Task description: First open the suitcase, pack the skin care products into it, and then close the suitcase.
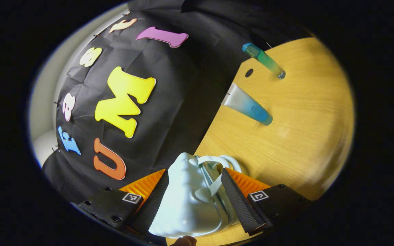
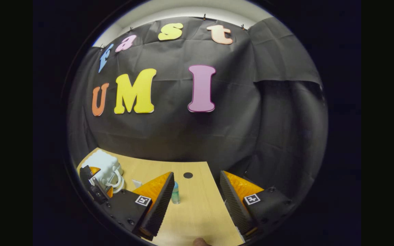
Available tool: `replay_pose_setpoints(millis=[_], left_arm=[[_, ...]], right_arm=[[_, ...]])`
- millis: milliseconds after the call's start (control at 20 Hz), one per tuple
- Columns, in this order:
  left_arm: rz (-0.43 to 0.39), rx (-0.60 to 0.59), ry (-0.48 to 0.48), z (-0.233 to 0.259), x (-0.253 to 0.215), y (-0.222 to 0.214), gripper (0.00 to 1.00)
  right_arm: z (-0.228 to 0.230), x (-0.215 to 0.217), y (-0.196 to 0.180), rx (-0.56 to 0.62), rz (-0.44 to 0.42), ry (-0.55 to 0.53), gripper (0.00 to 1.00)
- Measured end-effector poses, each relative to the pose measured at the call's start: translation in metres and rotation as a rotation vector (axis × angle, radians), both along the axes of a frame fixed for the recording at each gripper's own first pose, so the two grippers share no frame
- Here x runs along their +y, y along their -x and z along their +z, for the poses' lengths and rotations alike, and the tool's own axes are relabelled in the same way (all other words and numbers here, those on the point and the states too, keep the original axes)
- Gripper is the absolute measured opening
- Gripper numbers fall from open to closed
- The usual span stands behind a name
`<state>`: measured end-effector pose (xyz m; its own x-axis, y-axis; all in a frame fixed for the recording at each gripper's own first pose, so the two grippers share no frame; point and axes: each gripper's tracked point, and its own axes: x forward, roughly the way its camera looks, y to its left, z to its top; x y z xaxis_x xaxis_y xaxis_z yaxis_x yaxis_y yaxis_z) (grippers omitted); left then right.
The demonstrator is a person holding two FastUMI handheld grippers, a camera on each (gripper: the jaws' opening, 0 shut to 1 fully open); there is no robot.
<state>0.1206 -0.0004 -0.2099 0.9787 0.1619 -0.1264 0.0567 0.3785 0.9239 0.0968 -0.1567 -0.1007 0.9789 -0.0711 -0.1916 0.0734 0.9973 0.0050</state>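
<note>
On the table (image 1: 303,119), suitcase (image 1: 186,201) sits between left hand-held gripper (image 1: 197,201) fingers.

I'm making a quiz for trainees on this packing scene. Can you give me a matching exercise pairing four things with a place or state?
Things:
1. suitcase
2. bottle
3. tube
4. right gripper

Places or states:
A. open, holding nothing
B. stands farthest out on the table, near the hole
C. between the left gripper's fingers
D. on the table between bottle and suitcase

Pairs: 1-C, 2-B, 3-D, 4-A
</note>
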Motion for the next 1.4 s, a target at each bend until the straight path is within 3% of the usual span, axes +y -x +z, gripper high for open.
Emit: replay_pose_setpoints(millis=[350,400,500,650,750,1000,1400], left_arm=[[0.042,0.108,-0.197,-0.035,0.009,-0.023,0.91],[0.048,0.144,-0.213,-0.04,0.011,-0.027,0.75],[0.05,0.206,-0.206,-0.052,0.014,-0.03,0.56],[0.023,0.208,-0.183,-0.046,0.006,-0.033,0.31],[0.007,0.216,-0.16,-0.043,0.003,-0.032,0.22],[-0.024,0.191,0.07,-0.016,0.007,-0.023,0.07],[-0.141,0.089,0.509,0.093,0.045,0.015,0.03]], right_arm=[[-0.023,-0.022,-0.02,0.05,0.022,-0.028,0.8],[-0.026,-0.024,-0.021,0.057,0.025,-0.027,0.8],[-0.029,-0.021,-0.021,0.062,0.034,-0.021,0.8],[-0.026,-0.014,-0.018,0.055,0.043,0.004,0.8],[-0.021,-0.005,-0.012,0.052,0.053,0.022,0.8],[0.01,0.026,0.0,0.001,0.038,0.079,0.8],[0.067,0.113,0.019,-0.071,0.001,0.097,0.8]])
